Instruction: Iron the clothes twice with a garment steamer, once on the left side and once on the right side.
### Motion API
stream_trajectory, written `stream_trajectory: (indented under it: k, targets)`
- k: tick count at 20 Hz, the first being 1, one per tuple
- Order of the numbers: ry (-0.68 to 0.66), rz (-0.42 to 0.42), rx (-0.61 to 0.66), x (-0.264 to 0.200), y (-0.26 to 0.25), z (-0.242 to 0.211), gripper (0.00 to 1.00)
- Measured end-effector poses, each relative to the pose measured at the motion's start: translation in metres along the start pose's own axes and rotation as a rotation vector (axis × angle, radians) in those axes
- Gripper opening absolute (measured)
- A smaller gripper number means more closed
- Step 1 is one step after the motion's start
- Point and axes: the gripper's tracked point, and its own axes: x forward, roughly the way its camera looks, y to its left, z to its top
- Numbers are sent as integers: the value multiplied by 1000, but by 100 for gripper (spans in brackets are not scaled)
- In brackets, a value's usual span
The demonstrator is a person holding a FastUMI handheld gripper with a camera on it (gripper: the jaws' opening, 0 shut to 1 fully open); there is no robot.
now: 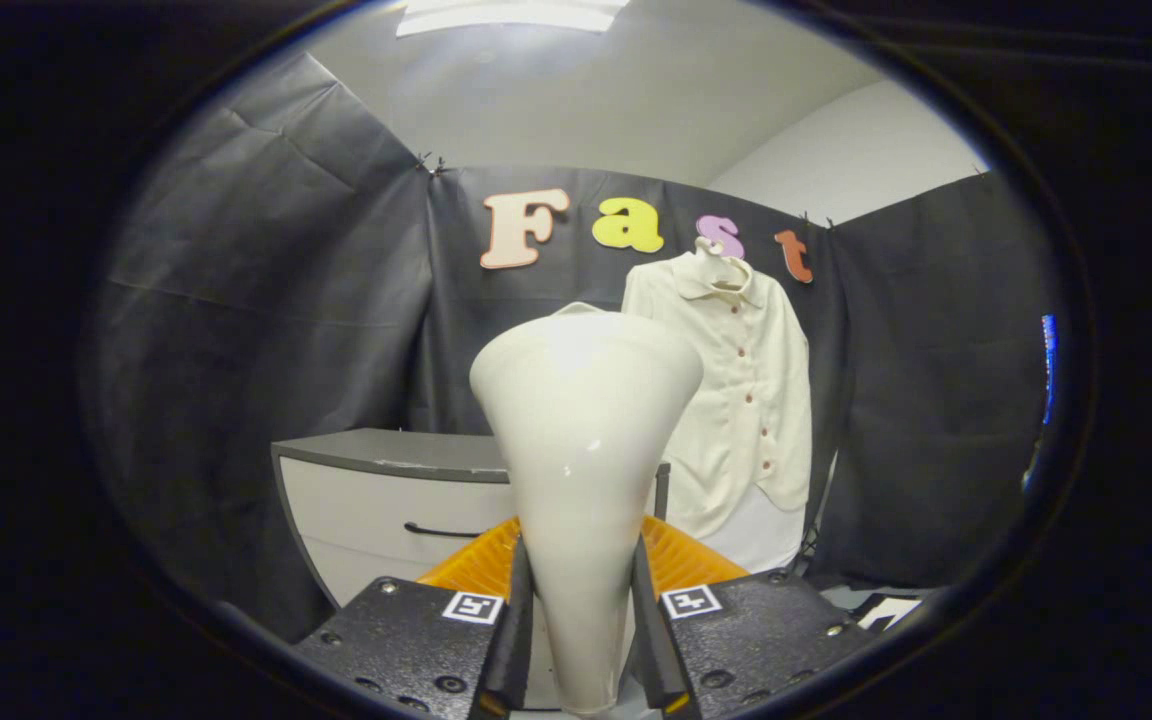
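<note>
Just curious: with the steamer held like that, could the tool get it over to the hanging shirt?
Probably yes. The tool grips the steamer, and the shirt hangs beyond it with nothing between.

walls: black cloth [266, 300] draped on three sides, creased | above: white wall [856, 150] and ceiling, bright light panel [511, 15] overhead | furniture: white cabinet [376, 510], grey top, one dark drawer handle [441, 531], against the back cloth

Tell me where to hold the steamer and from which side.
Hold the steamer by its narrow neck, low down, where the tongs have it now: one finger on each side, pressing inward. The body flares into a wide head above, too broad to span, while the slim neck fits between the fingers and keeps the head facing the shirt.
</note>
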Motion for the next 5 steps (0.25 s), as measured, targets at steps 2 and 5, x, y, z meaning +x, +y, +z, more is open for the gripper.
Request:
stream_trajectory:
  k: [2, 5]
  targets:
    - [-13, 7, -9, -1, 2, 6, 43]
    - [-19, 8, -16, -3, 1, 10, 43]
